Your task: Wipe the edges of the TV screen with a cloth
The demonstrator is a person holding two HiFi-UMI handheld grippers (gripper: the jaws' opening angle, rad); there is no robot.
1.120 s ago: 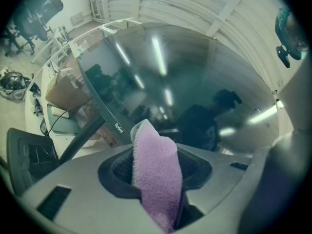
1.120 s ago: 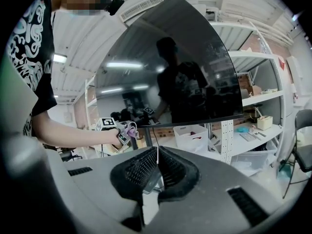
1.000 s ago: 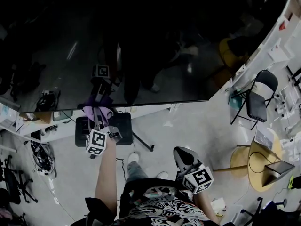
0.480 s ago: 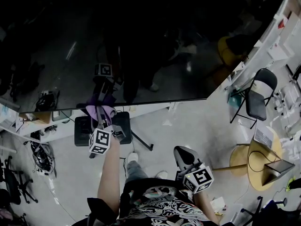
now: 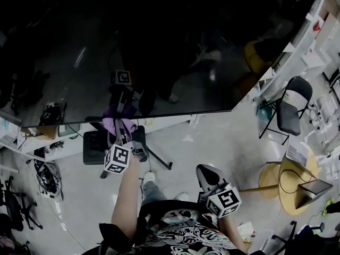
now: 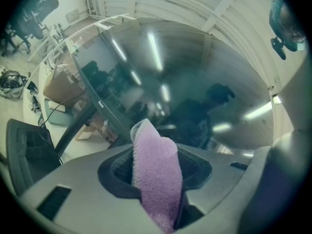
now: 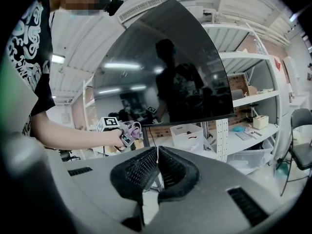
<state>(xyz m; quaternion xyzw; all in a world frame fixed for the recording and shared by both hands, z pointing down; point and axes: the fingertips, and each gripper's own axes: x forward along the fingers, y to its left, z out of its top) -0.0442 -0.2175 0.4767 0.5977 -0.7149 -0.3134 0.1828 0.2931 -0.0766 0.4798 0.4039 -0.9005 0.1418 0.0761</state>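
Note:
The TV screen is a large dark panel; its bottom edge runs across the middle of the head view. My left gripper is shut on a purple cloth, which is pressed against that bottom edge left of centre. In the left gripper view the cloth sticks up between the jaws, with the screen and its dark bezel right behind it. My right gripper hangs low near the person's body, away from the TV. Its jaws are shut with nothing between them.
A black TV stand base sits on the floor under the cloth. A folding chair and a round wooden table with a laptop stand at the right. White shelving with a bin lies beyond the screen. Cables and office chairs are on the left.
My left gripper has slid a little to the right along the screen's bottom edge, taking the purple cloth with it. The right gripper has stayed in place.

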